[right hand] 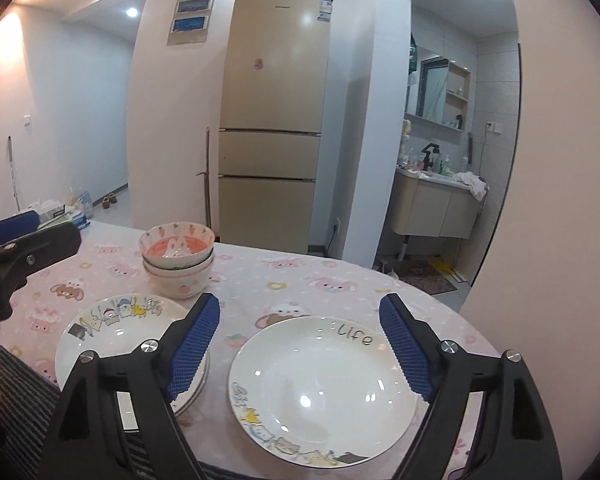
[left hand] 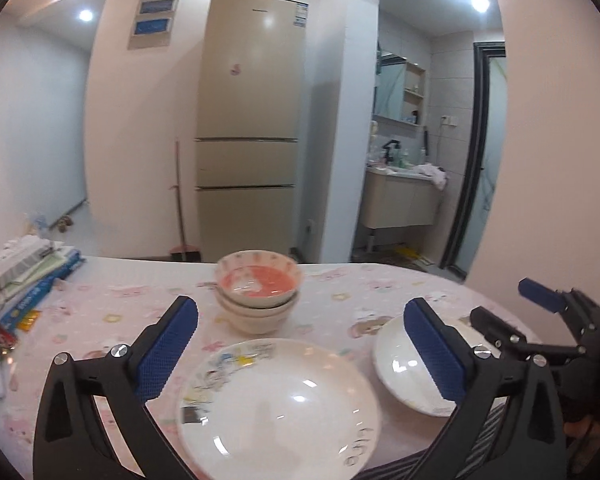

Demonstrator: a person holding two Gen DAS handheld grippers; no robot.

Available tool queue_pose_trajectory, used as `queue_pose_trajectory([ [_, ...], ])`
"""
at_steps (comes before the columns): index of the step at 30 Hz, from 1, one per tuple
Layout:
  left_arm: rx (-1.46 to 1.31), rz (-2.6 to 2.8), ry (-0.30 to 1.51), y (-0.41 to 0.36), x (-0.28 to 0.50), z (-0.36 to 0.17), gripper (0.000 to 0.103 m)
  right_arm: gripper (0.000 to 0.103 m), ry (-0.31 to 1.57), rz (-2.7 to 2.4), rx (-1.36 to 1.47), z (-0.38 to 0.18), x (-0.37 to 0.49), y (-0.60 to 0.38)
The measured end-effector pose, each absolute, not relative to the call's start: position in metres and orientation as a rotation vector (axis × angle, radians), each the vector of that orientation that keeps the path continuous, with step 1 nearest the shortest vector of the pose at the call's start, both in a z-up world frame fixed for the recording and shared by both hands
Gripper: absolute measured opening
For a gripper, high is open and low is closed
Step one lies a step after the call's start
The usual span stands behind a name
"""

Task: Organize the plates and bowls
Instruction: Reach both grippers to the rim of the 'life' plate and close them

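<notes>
Fingers of both grippers (left hand: 300,344) (right hand: 300,344) stood apart, holding nothing, above the desk (right hand: 300,280). Stacked bowls (right hand: 178,256) and plates (right hand: 324,392) looked stiff, slippery, fragile; best gripped at rims.

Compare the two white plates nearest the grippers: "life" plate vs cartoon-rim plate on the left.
The life plate lies alone on the tablecloth; the cartoon-rim plate sits on a stack, with other rims showing beneath it. The life plate has handwritten lettering; the cartoon-rim plate shows none in the right wrist view. Both are white, empty and upright.
</notes>
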State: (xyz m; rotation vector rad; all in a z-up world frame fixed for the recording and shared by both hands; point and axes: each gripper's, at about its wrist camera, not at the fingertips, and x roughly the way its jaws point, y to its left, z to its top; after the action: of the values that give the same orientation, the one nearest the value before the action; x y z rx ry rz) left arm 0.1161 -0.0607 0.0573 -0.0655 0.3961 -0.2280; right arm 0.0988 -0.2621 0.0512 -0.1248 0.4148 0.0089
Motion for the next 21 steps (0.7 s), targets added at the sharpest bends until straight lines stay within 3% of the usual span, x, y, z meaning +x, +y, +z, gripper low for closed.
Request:
queue_pose_trajectory([
  [12, 0.022, -0.322, 0.557, -0.138, 0.175, 0.032, 0.103, 0.085, 0.493, -0.094, -0.040, 0.026, 0.121, -0.329],
  [21, 0.063, -0.414, 0.761, -0.174, 0.208, -0.017, 0.102, 0.085, 0.746, -0.053, 0.175, -0.027, 0.151, -0.391],
])
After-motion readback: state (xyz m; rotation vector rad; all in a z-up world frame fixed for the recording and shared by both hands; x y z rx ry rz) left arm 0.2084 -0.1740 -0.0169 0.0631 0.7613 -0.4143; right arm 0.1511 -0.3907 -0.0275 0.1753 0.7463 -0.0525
